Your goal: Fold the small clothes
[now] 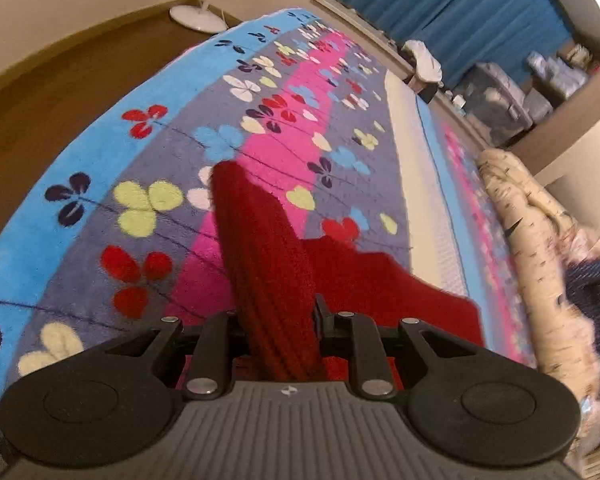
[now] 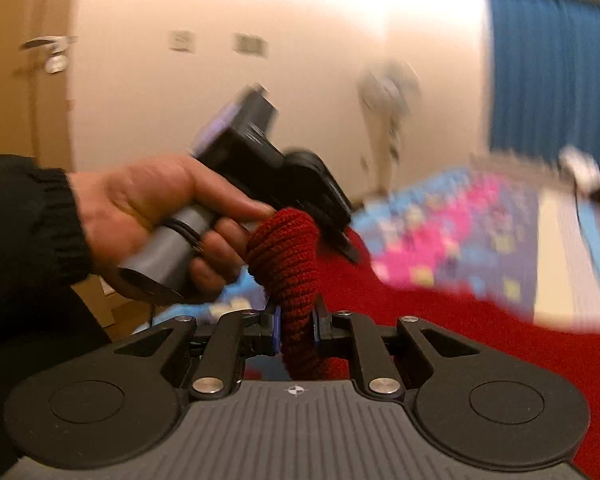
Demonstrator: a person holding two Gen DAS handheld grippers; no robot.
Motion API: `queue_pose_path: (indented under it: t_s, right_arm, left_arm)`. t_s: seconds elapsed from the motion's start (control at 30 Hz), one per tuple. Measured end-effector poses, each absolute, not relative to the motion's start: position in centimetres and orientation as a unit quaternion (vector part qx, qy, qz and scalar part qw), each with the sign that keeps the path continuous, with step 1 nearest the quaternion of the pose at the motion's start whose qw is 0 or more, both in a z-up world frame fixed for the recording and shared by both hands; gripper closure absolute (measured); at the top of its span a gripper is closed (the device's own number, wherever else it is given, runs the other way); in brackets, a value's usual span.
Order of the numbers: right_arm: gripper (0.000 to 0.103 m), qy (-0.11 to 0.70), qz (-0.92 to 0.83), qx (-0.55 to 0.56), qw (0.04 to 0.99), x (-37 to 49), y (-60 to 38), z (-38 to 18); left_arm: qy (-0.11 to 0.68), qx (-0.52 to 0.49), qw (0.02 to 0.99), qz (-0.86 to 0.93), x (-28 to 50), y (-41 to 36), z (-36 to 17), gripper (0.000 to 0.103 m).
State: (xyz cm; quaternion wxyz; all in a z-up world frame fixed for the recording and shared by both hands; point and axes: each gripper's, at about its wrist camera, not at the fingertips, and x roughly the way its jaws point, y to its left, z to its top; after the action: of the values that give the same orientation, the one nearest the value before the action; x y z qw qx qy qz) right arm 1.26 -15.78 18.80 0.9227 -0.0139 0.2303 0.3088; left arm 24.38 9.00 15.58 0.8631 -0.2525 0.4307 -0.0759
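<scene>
Both the left gripper (image 1: pixel 276 320) and right gripper (image 2: pixel 296 320) clamp nearly closed on the red knit garment (image 1: pixel 268 248), lifted above the flowered blanket (image 1: pixel 148 200); the fold wants level, matched edges.

Black ribbed-cuff sleeve (image 2: pixel 40 216), grey-handled left tool (image 2: pixel 342 236), black linkage arms, silver rivets, ridged grey housing
</scene>
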Motion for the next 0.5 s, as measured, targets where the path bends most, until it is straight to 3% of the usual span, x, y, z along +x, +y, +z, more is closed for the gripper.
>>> queue_pose_path:
  t_s: [0.1,0.13,0.23,0.27,0.4,0.5]
  right_arm:
    - [0.089,0.24,0.275,0.015,0.931,1.7,-18.7,19.3]
    - [0.09,0.242,0.262,0.028,0.934,1.9,-19.9,19.9]
    - [0.09,0.238,0.196,0.074,0.948,2.2,-25.2,21.6]
    - [0.09,0.241,0.171,0.09,0.951,2.3,-27.2,21.8]
    - [0.091,0.281,0.036,0.173,0.943,2.9,-37.1,19.8]
    - [0.091,0.34,-0.057,0.204,0.916,3.8,-42.3,15.8]
  left_arm:
    - [0.39,-0.268,0.875,-0.104,24.0,6.4,17.2,0.079]
    - [0.368,-0.26,0.884,-0.121,23.8,4.9,18.1,0.072]
    - [0.296,-0.242,0.899,-0.214,22.5,0.5,21.2,0.028]
    - [0.264,-0.24,0.901,-0.246,21.6,-0.7,22.2,0.026]
    - [0.246,-0.227,0.898,-0.284,20.3,-2.9,22.7,0.029]
    - [0.299,-0.18,0.891,-0.289,20.6,-4.9,21.2,0.047]
